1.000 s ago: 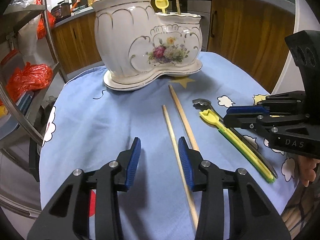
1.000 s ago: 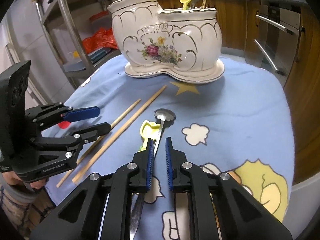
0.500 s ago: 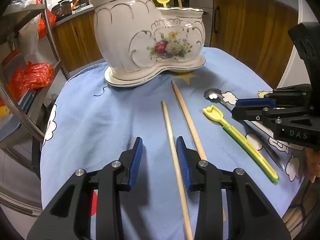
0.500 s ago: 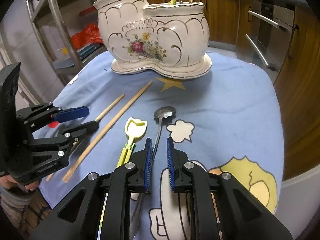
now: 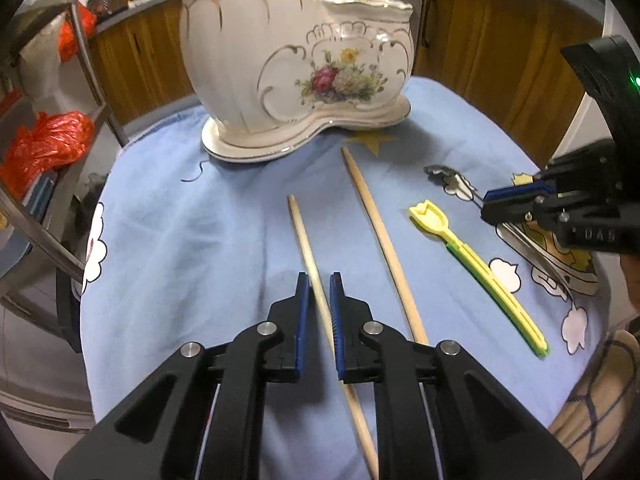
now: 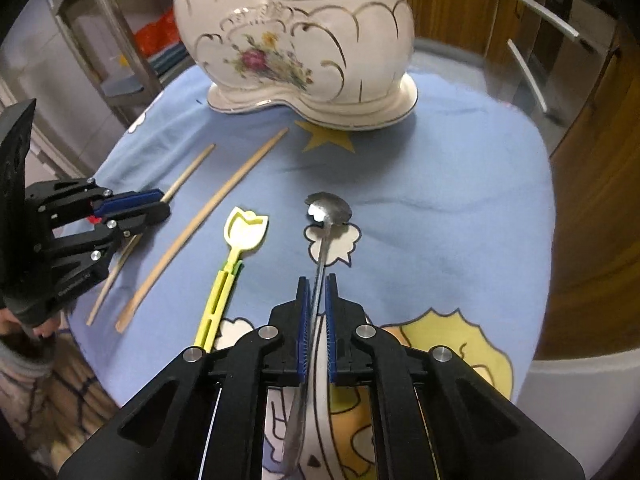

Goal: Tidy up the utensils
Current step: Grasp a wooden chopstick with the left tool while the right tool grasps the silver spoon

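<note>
- The left gripper (image 5: 319,280) has narrowed its jaws around the nearer wooden chopstick (image 5: 308,248); half a second ago they stood wide with the stick lying off to the right of the gap. The blue pads now sit just either side of the shaft, though whether they actually press it I cannot tell.
- The right gripper (image 6: 316,284) holds the metal spoon (image 6: 327,210) by its handle, jaws almost together on it. A second ago its jaws were already narrow but sat beside the spoon; now the handle runs straight between them.
- Both tools appear to be at the grasp step at once, so the next move is likely a lift toward the holder; neither utensil has clearly left the tabletop (image 6: 460,184), with its blue cartoon cloth.
- The second chopstick (image 5: 380,236) lies just right of the gripped one, untouched, and has kept its place across the frames.
- The yellow-green plastic scoop (image 6: 236,248) lies between the chopsticks and the spoon, also unmoved.
- The white floral ceramic holder (image 5: 304,64) stands at the far side of the tabletop, well apart from both grippers. A yellow scoop and metal utensils already stand in its right compartment, so the task looks partly done, with four pieces left.
</note>
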{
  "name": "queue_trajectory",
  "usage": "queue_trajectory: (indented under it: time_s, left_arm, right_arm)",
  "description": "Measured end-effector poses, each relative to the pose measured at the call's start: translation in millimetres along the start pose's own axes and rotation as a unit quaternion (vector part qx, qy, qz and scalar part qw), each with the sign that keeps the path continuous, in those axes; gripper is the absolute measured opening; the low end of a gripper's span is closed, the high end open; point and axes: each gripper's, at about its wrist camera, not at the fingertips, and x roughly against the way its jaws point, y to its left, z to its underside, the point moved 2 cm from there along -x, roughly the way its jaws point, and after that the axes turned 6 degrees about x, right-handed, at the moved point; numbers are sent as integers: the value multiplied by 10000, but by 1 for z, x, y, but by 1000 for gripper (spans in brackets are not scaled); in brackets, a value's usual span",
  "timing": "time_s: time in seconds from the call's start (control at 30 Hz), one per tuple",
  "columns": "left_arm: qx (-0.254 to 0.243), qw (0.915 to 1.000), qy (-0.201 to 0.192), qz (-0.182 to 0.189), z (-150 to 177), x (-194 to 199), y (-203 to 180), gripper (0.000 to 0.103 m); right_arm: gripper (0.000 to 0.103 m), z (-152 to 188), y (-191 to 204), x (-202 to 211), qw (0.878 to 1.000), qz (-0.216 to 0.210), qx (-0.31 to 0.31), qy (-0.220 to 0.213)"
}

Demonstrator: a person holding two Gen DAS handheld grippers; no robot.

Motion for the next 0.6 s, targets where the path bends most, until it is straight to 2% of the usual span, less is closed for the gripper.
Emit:
queue_trajectory:
  time_s: [0.13,0.3,0.5,0.6]
  left_arm:
    - [-73,9989,465,57,-10,-3,3,11]
    - [61,9962,858,169,-22,-7,10,11]
    - [76,9951,984,24,-26,-9,9,10]
    - [128,9958,907,-62,-30,-10,7,7]
  right_arm:
    - [8,-11,3,-4,9990,137,62,429]
    - [11,-22,8,-8,9968,295,23,741]
    - [10,-24,10,-8,9958,442,-58,803]
    - [5,-21,11,-7,9966,423,-158,686]
